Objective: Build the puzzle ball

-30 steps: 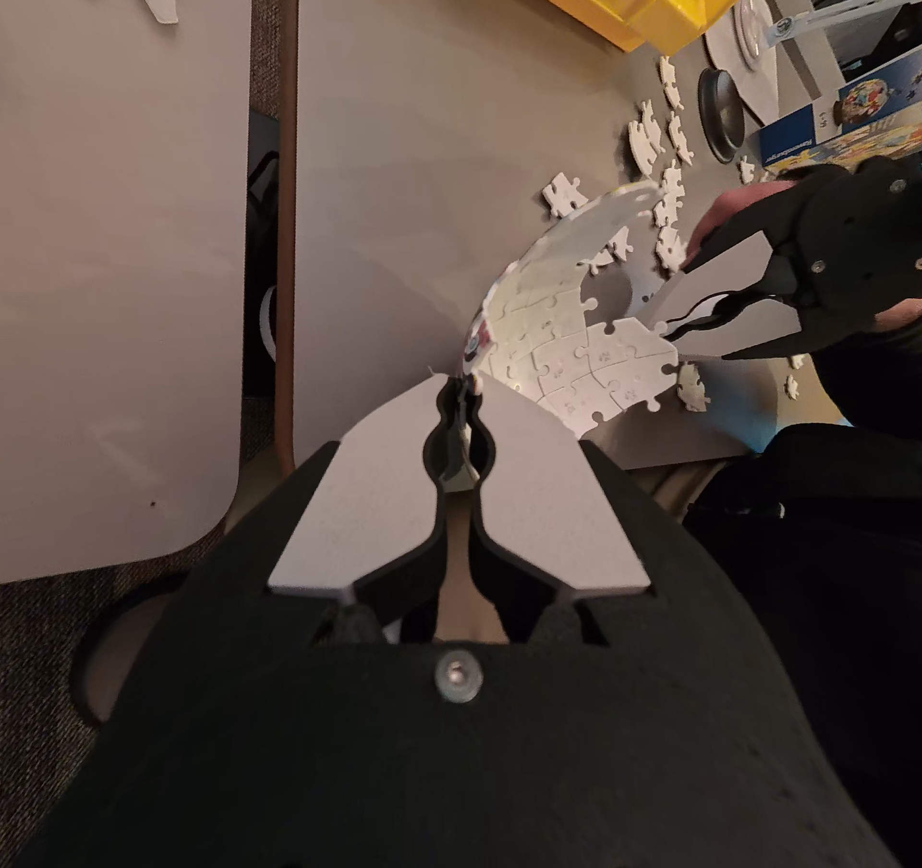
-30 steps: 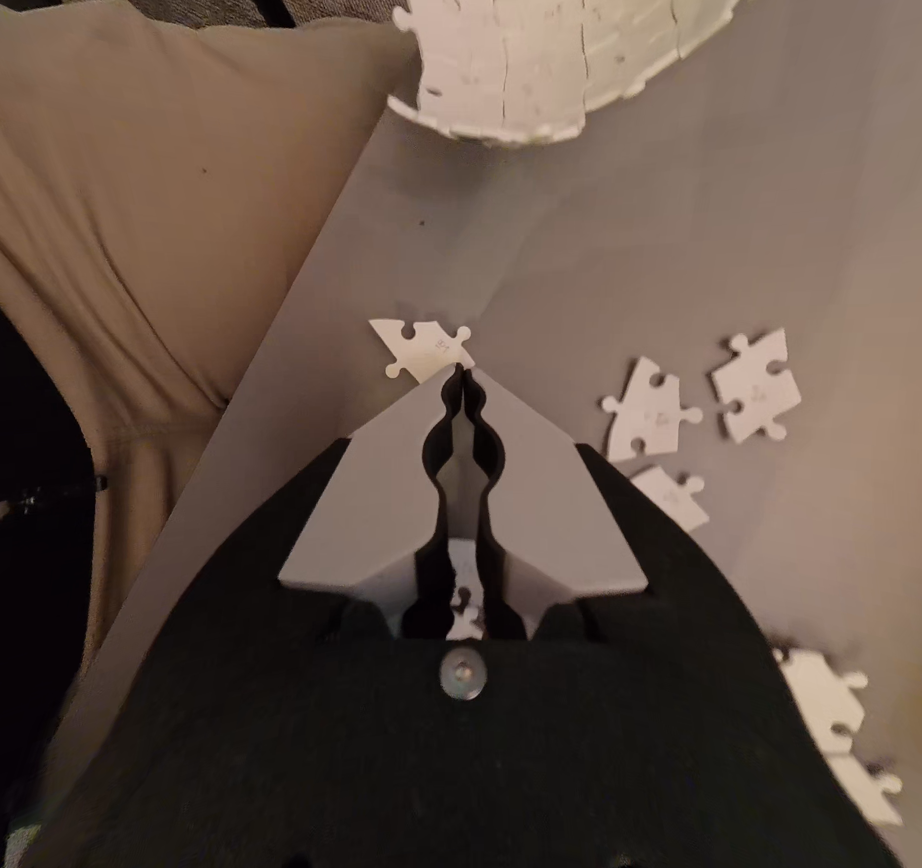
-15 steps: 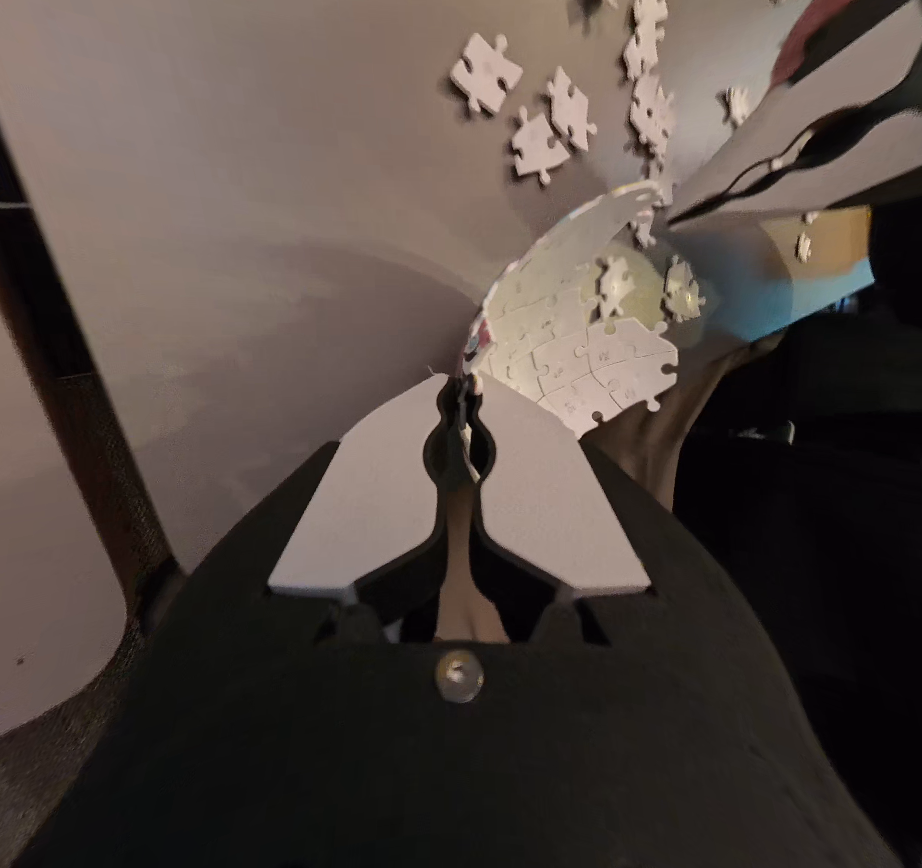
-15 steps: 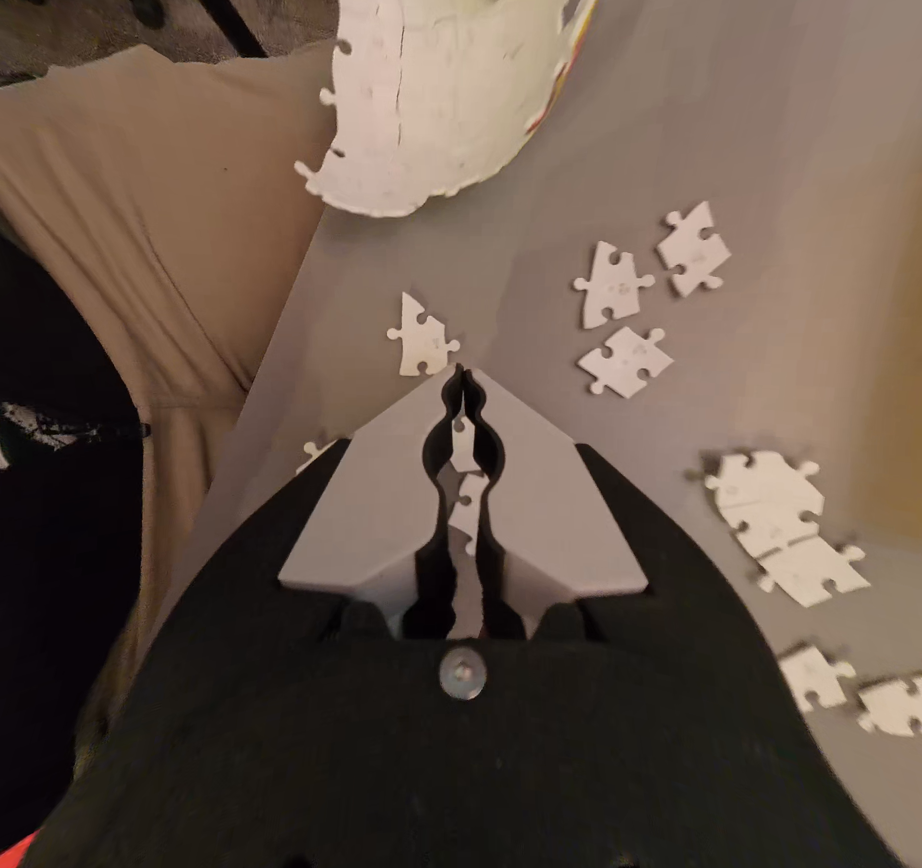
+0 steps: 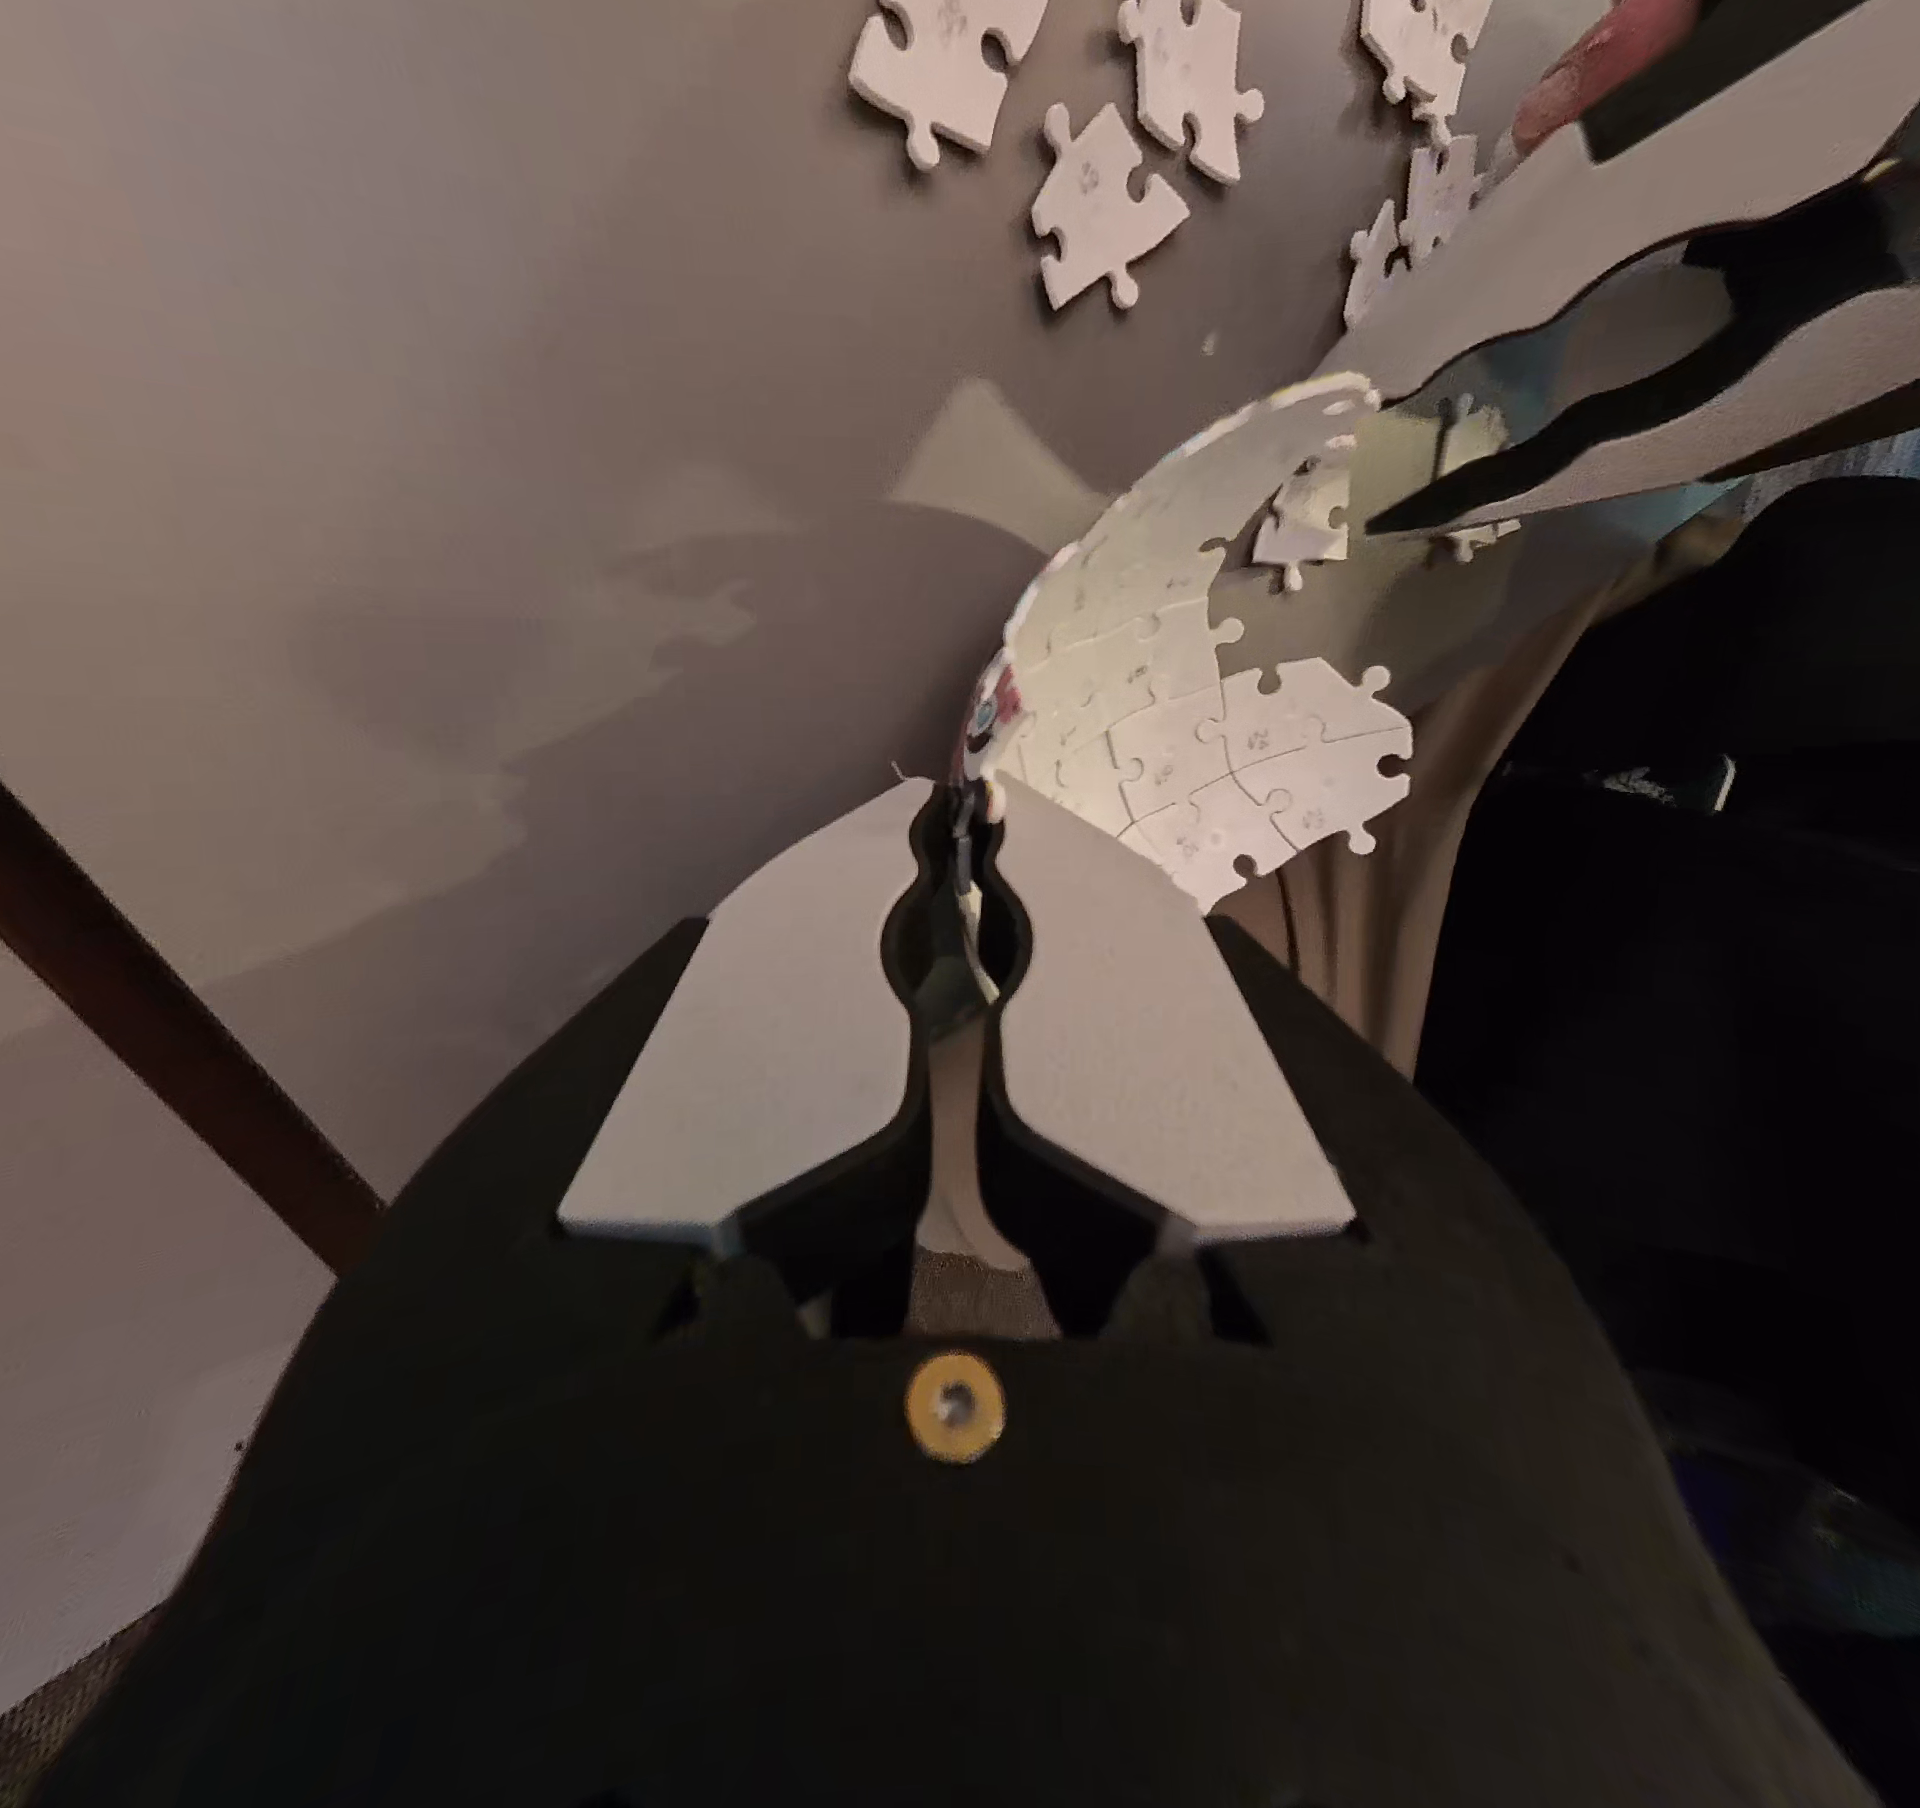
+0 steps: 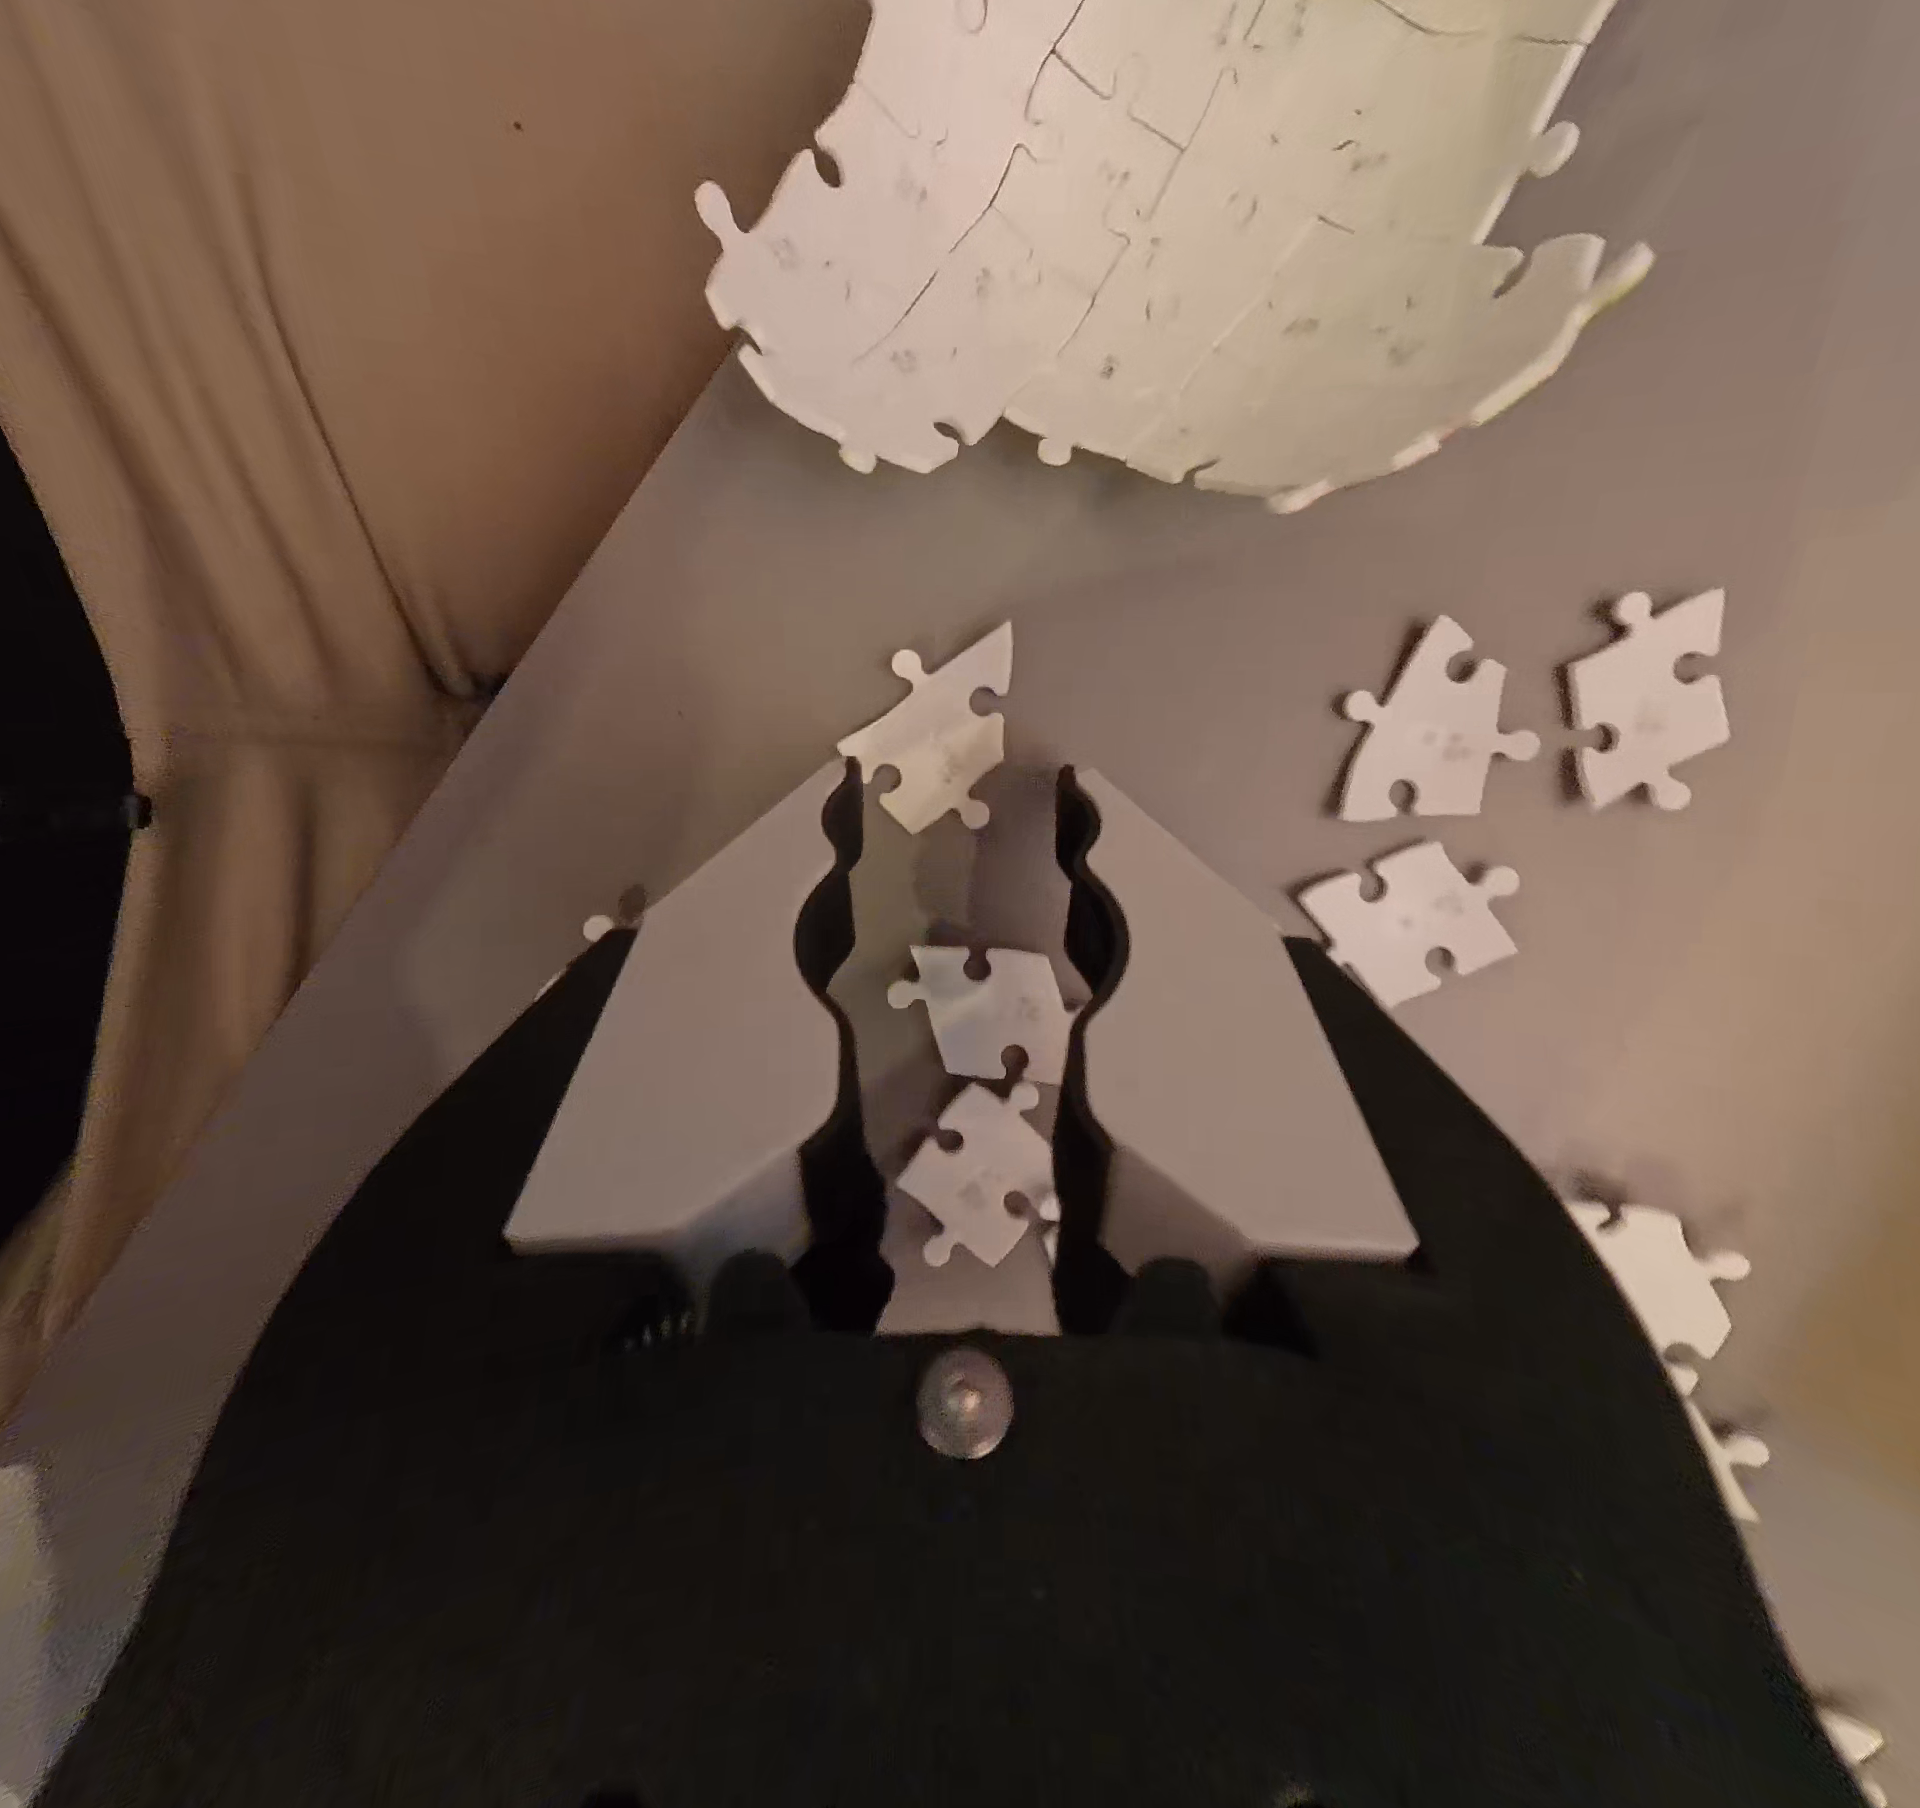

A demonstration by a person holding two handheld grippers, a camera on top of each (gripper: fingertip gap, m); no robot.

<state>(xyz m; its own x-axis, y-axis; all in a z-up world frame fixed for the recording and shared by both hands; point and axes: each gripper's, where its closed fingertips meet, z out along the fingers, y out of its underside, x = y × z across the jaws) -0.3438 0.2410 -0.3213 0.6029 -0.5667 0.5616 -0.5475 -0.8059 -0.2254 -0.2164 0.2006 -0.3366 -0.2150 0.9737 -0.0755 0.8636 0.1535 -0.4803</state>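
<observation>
Grey table (image 6: 1299, 615), pieces scattered: your left gripper (image 5: 964, 802) is clenched on the edge of the half-built ball shell (image 5: 1195, 719), raising it so its rim is reachable, while your right gripper (image 6: 956, 792) hangs released over a loose piece (image 6: 940, 730).

A: What's the bg?
B: Grey matte table top (image 5: 468, 304), dim warm light w/ soft shadows across it.
A: Anything beyond the table?
B: Dark brown table edge (image 5: 156, 1010) at lower left, a paler surface (image 5: 94, 1187) past it. In right wrist view, tan fabric (image 6: 260, 304) w/ folds beside the table edge.
</observation>
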